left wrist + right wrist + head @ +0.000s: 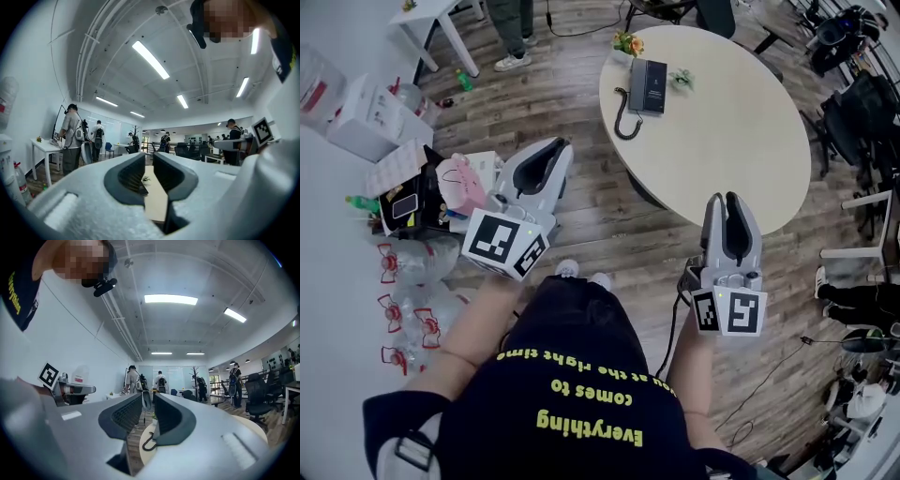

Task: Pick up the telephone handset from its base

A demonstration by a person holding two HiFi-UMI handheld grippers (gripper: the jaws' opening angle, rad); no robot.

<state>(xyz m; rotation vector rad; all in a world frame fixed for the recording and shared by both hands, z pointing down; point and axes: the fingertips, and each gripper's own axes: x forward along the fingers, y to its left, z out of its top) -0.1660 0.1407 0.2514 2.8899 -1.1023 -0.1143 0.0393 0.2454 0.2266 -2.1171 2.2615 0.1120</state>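
The dark telephone (pixel 648 86) sits on the far left part of a round beige table (pixel 731 131), its handset lying on the base and its coiled cord (pixel 625 117) hanging toward the table's edge. My left gripper (pixel 546 155) is held level short of the table, well below and left of the phone, jaws almost together with nothing between them. Farther right, my right gripper (pixel 730 202) hovers at the table's near edge with a narrow empty gap. In the right gripper view the right gripper (pixel 148 401) frames the cord (pixel 148 442). Beyond the left gripper (pixel 149 161) lies the phone (pixel 143 188).
Two small plants (pixel 628 43) (pixel 682 80) stand beside the phone. Boxes, bottles and clutter (pixel 412 197) line the left wall. A white side table (pixel 431 19) and a standing person (pixel 514 37) are at the top left. Office chairs (pixel 862 112) crowd the right.
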